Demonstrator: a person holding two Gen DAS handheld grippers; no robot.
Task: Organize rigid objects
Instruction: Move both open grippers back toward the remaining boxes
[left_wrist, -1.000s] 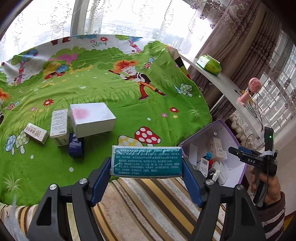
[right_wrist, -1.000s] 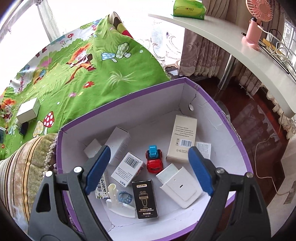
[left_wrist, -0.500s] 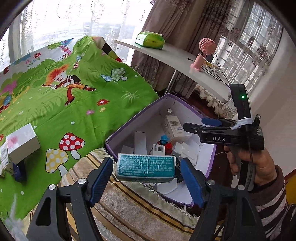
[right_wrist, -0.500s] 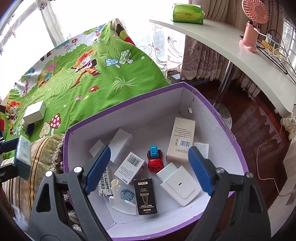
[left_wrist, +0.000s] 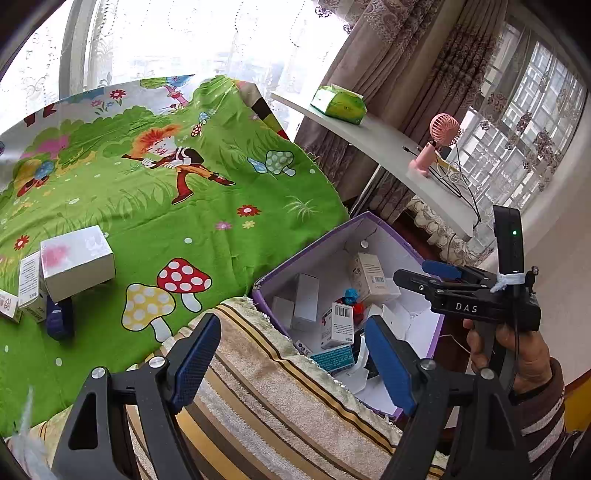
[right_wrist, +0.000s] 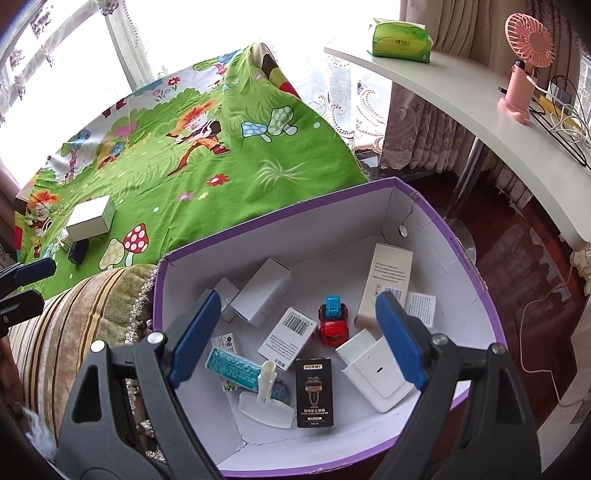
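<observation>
My left gripper (left_wrist: 293, 332) hangs over the striped cushion beside the purple box (left_wrist: 306, 251); its jaws are opening, with nothing between them. The teal box (left_wrist: 332, 357) lies inside the purple box at its near left corner (right_wrist: 232, 367). Over the purple box (right_wrist: 277, 218) my right gripper (right_wrist: 299, 306) stands open and empty. Inside lie a red toy car (right_wrist: 334, 325), a black box (right_wrist: 314, 391) and several white boxes. On the green cloth remain a white box (left_wrist: 75, 262), smaller boxes (left_wrist: 29, 284) and a dark blue object (left_wrist: 59, 319).
A striped cushion (left_wrist: 277, 398) lies between the green cloth (left_wrist: 166, 206) and the purple box. A curved white shelf (right_wrist: 480, 110) at the right carries a green tissue pack (right_wrist: 400, 42), a pink fan (right_wrist: 524, 59) and cables. Dark floor lies below it.
The teal box has left my left gripper's jaws and now lies in the purple box. The left gripper swung right over the cushion and its jaws spread. The right gripper stayed put.
</observation>
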